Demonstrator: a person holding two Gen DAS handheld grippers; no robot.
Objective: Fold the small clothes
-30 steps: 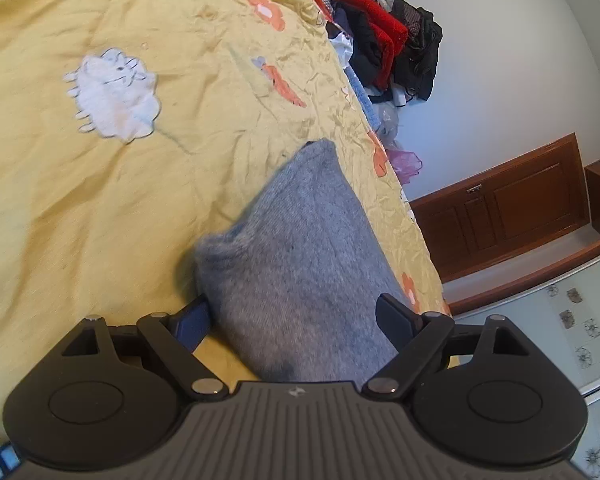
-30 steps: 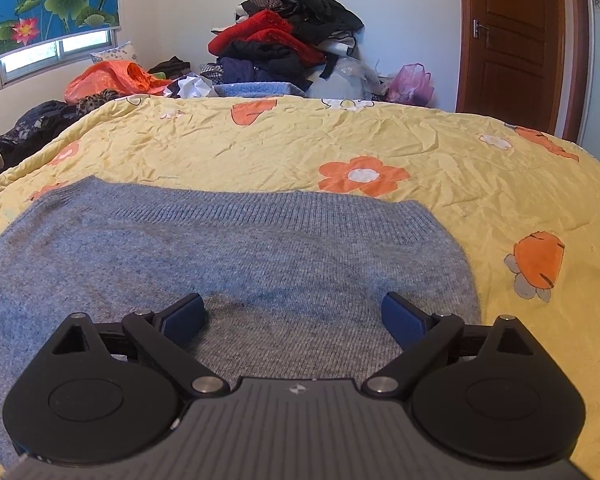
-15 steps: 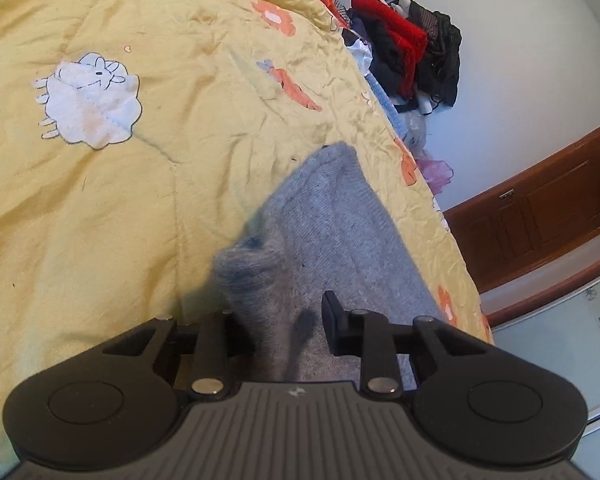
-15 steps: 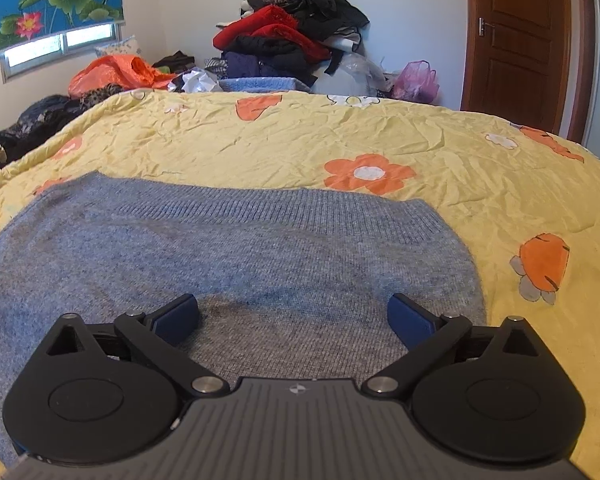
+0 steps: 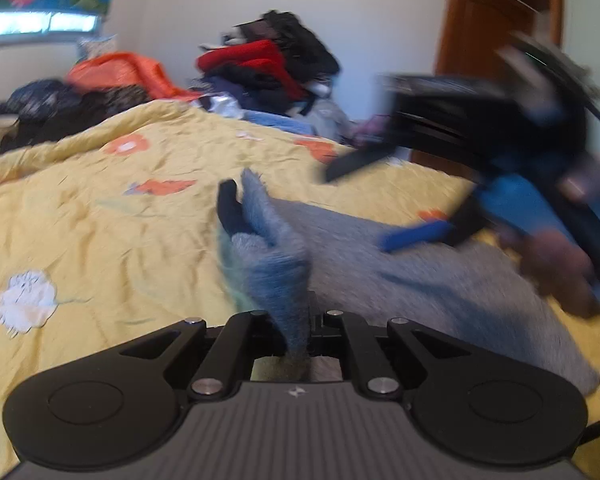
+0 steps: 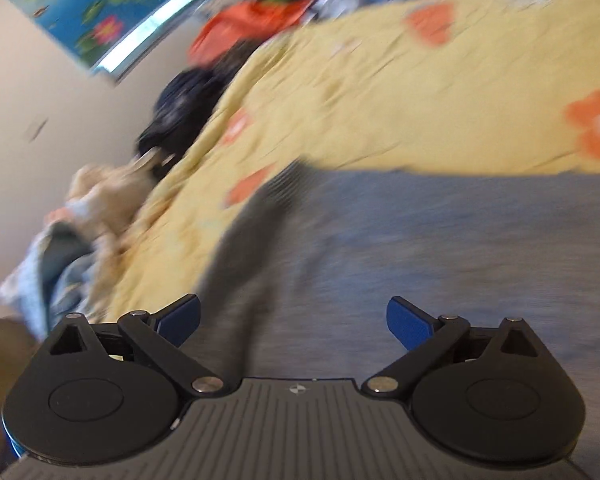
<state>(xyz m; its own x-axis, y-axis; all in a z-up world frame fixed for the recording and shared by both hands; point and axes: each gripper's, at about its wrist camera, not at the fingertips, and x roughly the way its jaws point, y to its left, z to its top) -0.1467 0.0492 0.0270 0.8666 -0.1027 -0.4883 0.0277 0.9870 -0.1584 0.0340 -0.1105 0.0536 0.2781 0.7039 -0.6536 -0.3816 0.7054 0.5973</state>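
A grey knit garment (image 5: 420,280) lies on a yellow flowered bedspread (image 5: 100,220). My left gripper (image 5: 300,320) is shut on a bunched edge of the garment and holds it lifted off the bed. In the right wrist view the garment (image 6: 440,260) fills the lower middle. My right gripper (image 6: 294,316) is open just above it, blue pads wide apart, nothing between them. It also shows blurred in the left wrist view (image 5: 380,196), hovering over the garment's far side.
A pile of red, black and orange clothes (image 5: 268,68) lies at the bed's far end. A brown door (image 5: 484,48) stands at the right. More clothes (image 6: 60,248) lie beside the bed's left edge. A window with a flowered blind (image 6: 100,16) is on the wall.
My left gripper closed on the garment's edge, lifted it and swung round to face the far end of the bed. My right gripper stayed open and tilted, turning toward the left.
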